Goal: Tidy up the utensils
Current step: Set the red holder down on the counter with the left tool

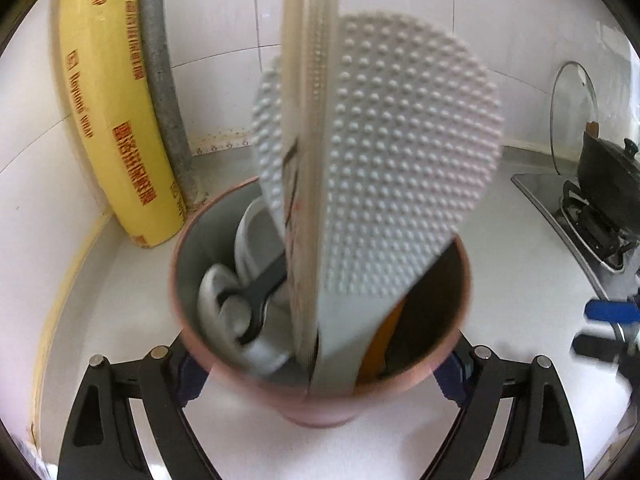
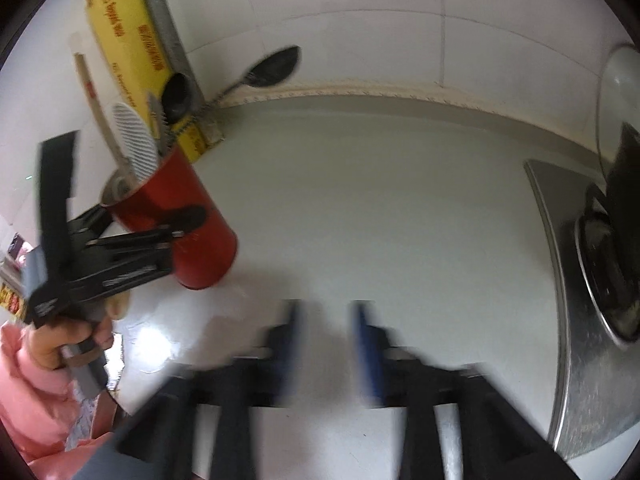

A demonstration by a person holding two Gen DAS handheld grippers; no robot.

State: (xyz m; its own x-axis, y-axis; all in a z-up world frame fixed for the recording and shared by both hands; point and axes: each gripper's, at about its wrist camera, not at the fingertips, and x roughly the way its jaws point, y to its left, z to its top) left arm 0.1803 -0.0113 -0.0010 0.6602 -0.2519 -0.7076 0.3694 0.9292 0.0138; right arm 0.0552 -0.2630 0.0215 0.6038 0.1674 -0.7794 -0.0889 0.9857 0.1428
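Red cup (image 2: pixel 172 216) stood on the white worktop (image 2: pixel 360 200) at 10 o'clock from the right gripper (image 2: pixel 326 344), holding a dimpled rice paddle (image 1: pixel 384 184), chopsticks (image 1: pixel 308 160) and spoons (image 1: pixel 224 304). Left gripper (image 1: pixel 320 376) straddled the cup, fingers (image 1: pixel 188 376) just beside its wall, slightly apart. Right gripper's jaws stood apart, empty, over bare worktop. Yellow wrap roll (image 1: pixel 108 120) leaned at 11 o'clock.

My right gripper (image 2: pixel 326 344) hangs over bare worktop (image 2: pixel 360 208), jaws apart and empty. At left, my left gripper (image 2: pixel 160 224) straddles the red utensil holder (image 2: pixel 180 216), which holds a dimpled paddle (image 2: pixel 134 152).
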